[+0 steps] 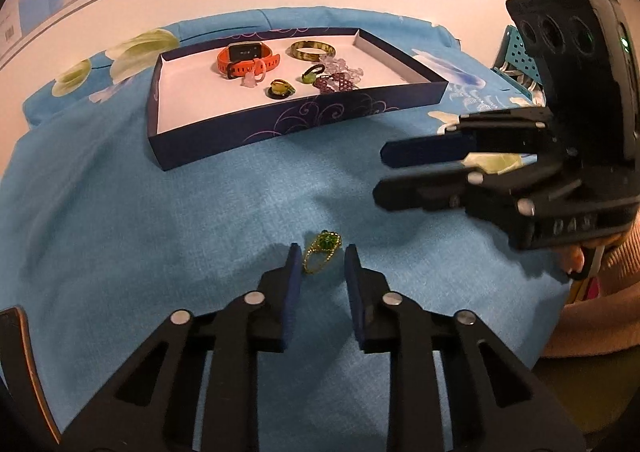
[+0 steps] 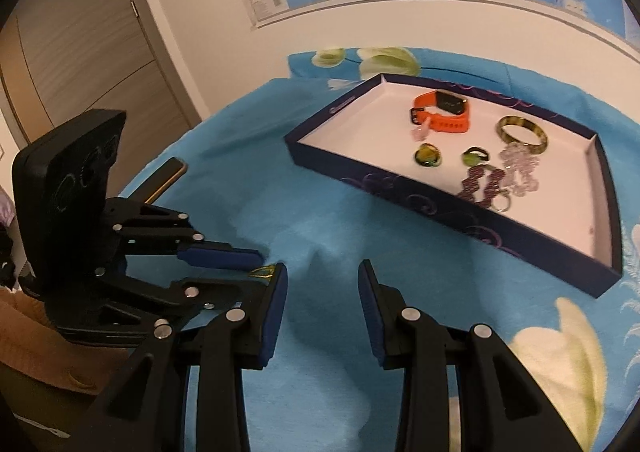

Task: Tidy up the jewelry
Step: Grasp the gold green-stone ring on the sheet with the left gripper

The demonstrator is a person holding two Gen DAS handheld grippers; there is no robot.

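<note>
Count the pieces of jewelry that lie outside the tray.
1: a green-and-gold beaded piece on the blue cloth, between the left claw's pads. In the right wrist view it is mostly hidden; nothing else shows outside the tray.

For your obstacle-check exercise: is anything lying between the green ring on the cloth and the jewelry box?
Nothing visible does. Only bare blue cloth lies between the green ring and the box; the box's low front wall must be cleared.

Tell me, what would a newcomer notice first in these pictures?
First, the dark blue tray on the blue floral cloth, holding an orange smartwatch, a bangle and beaded pieces. Then the small green-stoned gold ring, alone on the cloth between the open fingers of the left gripper.
</note>
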